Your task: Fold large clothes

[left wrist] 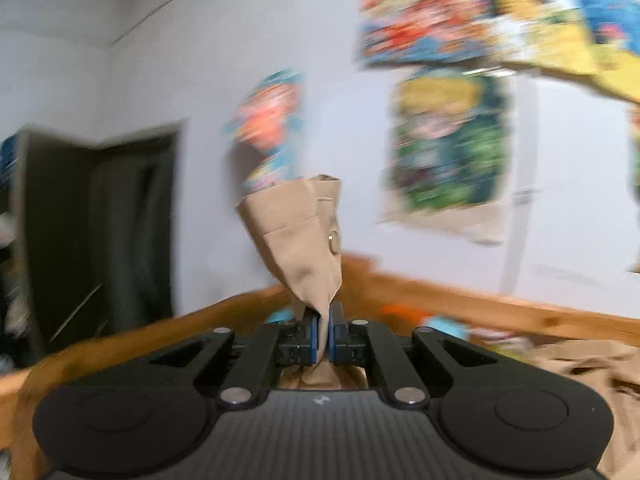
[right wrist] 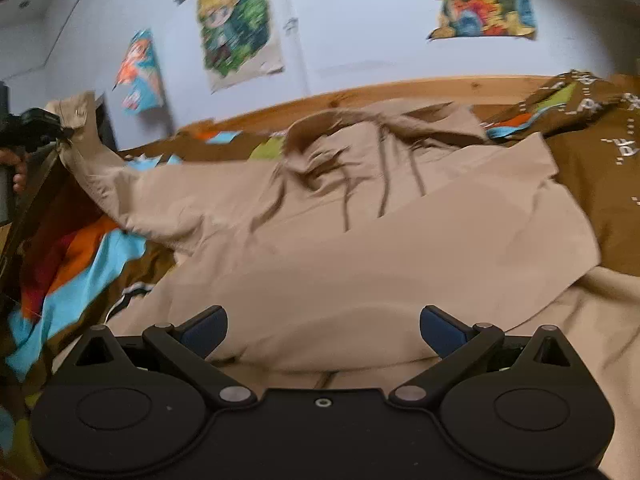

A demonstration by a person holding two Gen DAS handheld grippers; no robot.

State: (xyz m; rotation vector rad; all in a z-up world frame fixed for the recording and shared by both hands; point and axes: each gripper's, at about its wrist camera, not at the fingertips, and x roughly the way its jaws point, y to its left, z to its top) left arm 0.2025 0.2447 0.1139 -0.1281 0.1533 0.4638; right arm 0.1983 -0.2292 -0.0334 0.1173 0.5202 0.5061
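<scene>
A colourful bedspread (right wrist: pixel 76 276) covered the bed, under a wooden headboard (right wrist: pixel 400 90) and wall posters (right wrist: pixel 236 20). The tan jacket (right wrist: pixel 360 240) lay spread ahead of the wide-open right gripper (right wrist: pixel 323 330). The left gripper (left wrist: pixel 325 338) pinched its snap-button cuff (left wrist: pixel 308 236), which stuck up past the fingertips.

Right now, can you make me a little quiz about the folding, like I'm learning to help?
1. True or false: the left gripper has its jaws shut on the sleeve cuff.
2. The right gripper is: A) holding cloth, B) open above the beige jacket.
3. Fill in: the jacket lies on a brown patterned ____.

Key: 1 true; 2 B; 3 bedspread.
</scene>
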